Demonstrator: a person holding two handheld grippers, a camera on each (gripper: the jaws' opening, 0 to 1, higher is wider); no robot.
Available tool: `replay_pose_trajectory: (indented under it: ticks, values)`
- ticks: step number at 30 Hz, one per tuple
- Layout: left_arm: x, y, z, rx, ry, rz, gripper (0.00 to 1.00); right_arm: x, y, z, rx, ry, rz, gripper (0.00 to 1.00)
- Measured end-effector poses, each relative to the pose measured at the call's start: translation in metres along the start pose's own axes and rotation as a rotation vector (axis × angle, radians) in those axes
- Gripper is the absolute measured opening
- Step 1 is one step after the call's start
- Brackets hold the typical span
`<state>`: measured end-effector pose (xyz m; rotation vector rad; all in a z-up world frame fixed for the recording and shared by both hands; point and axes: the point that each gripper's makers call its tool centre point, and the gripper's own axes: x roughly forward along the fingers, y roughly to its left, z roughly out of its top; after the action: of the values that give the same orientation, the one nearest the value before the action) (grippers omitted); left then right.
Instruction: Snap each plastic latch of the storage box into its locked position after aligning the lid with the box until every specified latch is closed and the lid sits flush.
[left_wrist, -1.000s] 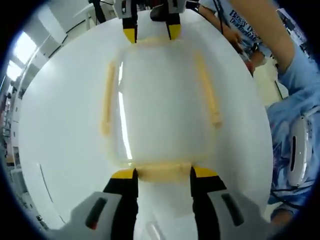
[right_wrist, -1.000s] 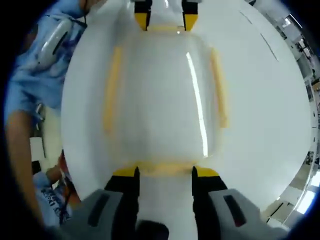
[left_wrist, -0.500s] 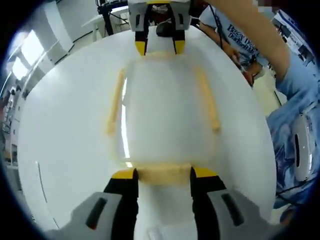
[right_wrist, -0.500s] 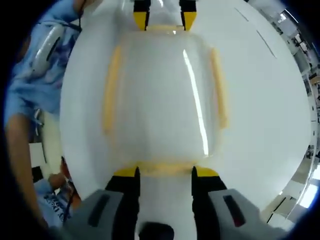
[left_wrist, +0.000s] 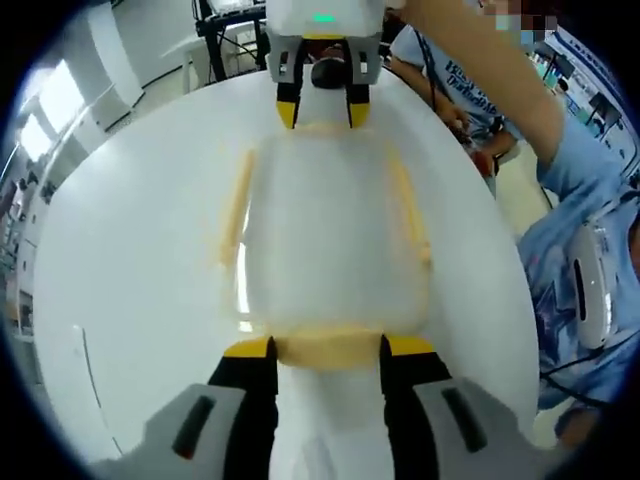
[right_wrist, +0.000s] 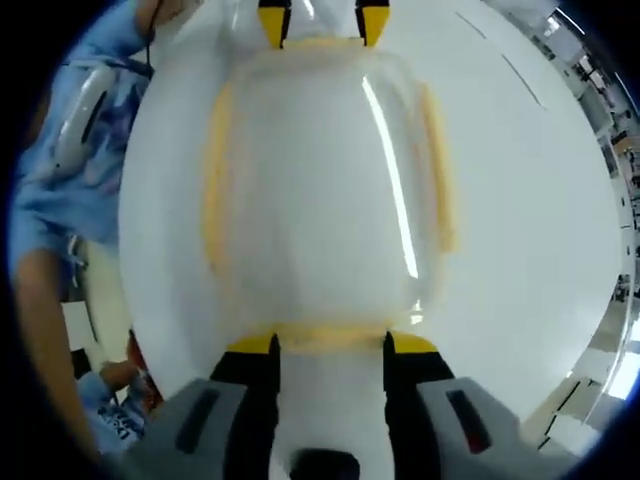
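Note:
A translucent storage box with its lid (left_wrist: 325, 230) on lies on the round white table (left_wrist: 120, 250). Pale yellow latches run along both long sides (left_wrist: 233, 210) (left_wrist: 408, 210). My left gripper (left_wrist: 328, 348) is open, its yellow-tipped jaws straddling the near end latch (left_wrist: 328, 352). At the far end my right gripper (left_wrist: 322, 100) straddles the opposite latch. In the right gripper view the lid (right_wrist: 320, 180) lies ahead, my right gripper (right_wrist: 330, 345) stands open around its end latch (right_wrist: 330, 336), and the left gripper (right_wrist: 320, 20) sits at the top.
A person in a blue shirt (left_wrist: 580, 250) stands close to the table's edge, also seen as a blue sleeve (right_wrist: 70, 150). The white table (right_wrist: 530, 200) extends around the box. Room fittings and a stand (left_wrist: 225, 30) lie beyond.
The left gripper view has tilted, so the box looks smaller and more of the right gripper shows. In the right gripper view the box looms slightly larger. Both grippers stay at the end latches.

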<state>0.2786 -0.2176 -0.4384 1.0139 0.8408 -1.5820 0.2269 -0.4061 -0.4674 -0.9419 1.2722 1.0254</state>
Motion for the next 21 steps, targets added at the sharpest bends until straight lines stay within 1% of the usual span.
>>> replay_pose_trajectory:
  ticks: [1,2,6,10,13,15,18,21]
  values:
    - [-0.002,0.0,0.0,0.002,0.005,0.003,0.4,0.001,0.001,0.002,0.007,0.003,0.0,0.41]
    - [-0.003,0.0,-0.001,0.0,0.011,0.002,0.4,0.0,-0.001,0.0,0.014,0.006,-0.001,0.4]
    - [-0.006,-0.001,-0.001,0.004,0.027,0.004,0.4,0.0,0.002,0.003,0.009,0.008,-0.002,0.4]
    - [-0.008,-0.001,-0.003,0.01,0.037,0.003,0.4,-0.001,0.003,0.006,0.003,-0.033,-0.001,0.39]
    - [-0.014,-0.003,-0.005,0.015,0.045,-0.005,0.39,-0.001,0.009,0.012,-0.006,-0.064,0.002,0.39]
    - [-0.017,-0.005,-0.007,0.005,0.044,-0.02,0.39,-0.001,0.012,0.017,-0.004,-0.108,0.008,0.39]
    - [-0.024,-0.007,-0.008,0.003,0.026,-0.026,0.39,-0.001,0.013,0.019,-0.005,-0.122,0.008,0.39]
    - [-0.027,-0.008,-0.007,0.002,0.02,-0.03,0.39,-0.005,0.011,0.021,-0.012,-0.127,0.01,0.39]
